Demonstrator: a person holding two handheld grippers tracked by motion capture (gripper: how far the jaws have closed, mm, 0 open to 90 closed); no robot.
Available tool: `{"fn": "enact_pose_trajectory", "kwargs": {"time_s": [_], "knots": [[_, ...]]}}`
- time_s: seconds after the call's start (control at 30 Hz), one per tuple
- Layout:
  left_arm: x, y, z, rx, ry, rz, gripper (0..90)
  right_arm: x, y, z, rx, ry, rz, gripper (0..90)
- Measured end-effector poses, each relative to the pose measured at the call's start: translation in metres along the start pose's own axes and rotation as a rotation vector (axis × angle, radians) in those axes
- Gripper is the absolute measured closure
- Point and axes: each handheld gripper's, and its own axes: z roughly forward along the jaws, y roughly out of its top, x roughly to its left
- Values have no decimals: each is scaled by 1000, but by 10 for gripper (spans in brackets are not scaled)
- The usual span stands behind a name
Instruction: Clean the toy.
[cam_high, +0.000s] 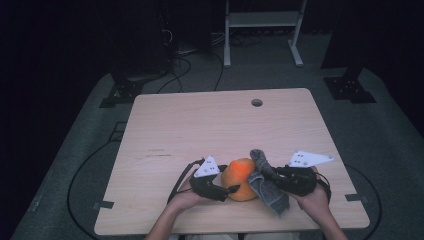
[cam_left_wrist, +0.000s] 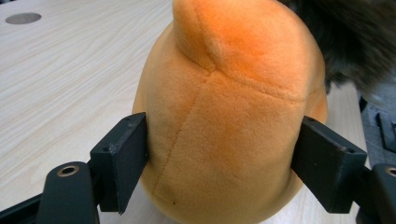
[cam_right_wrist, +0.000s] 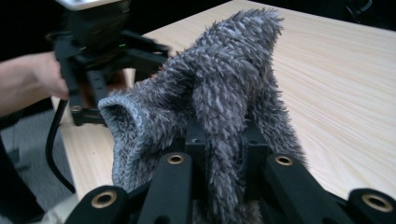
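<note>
Left tongs (cam_left_wrist: 219, 154) grip orange plush toy (cam_left_wrist: 224, 116) w/ seams; right tongs (cam_right_wrist: 224, 154) pinch fuzzy grey sock (cam_right_wrist: 219, 88).

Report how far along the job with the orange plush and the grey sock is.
Done: the left gripper has the orange plush between its jaws, pads against its sides, and the right gripper is shut on the fuzzy grey sock. In hand: the sock hangs beside the plush, touching it. Left: the sock is not on the plush; it likely still needs pulling over.
</note>
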Motion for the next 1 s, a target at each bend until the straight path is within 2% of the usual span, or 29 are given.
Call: {"fn": "enact_pose_trajectory", "kwargs": {"time_s": [0.07,0.1,0.23,0.27,0.33,0.4,0.5,0.6,0.67,0.7,0.77,0.83,0.93,1.0], "knots": [[-1,0,0,4,2,8,225,5,1,3,15,-13,-33,771],[0,0,0,2,1,3,226,5,0,3,17,-17,-33,771],[1,-1,-1,-2,-5,-9,226,-17,-15,3,28,-27,45,771],[1,-1,0,-3,-8,-10,226,-25,-20,2,32,-29,84,771],[1,-1,1,-4,-20,-19,225,-31,-22,0,37,-60,95,772],[0,-1,2,-7,-31,-9,220,-28,-19,-4,20,-79,76,772],[-2,-1,4,-6,-38,8,213,-16,-8,-7,-46,-23,55,772],[-3,-1,4,-6,-40,19,211,-3,-1,-2,-33,-11,-12,769],[-4,-1,3,-4,-39,24,211,-2,-2,0,-27,-10,-19,765],[-4,-1,3,-5,-36,25,211,-6,-5,1,-32,-4,1,765],[-4,0,3,-8,-31,28,211,-19,-13,0,-14,-33,46,766],[-5,0,4,-10,-32,30,211,-35,-25,-2,-4,-47,113,767],[-4,0,4,-7,-34,32,209,-44,-30,-6,21,-87,130,768],[-5,0,5,-10,-33,36,208,-43,-27,-9,7,-86,126,768]]}}
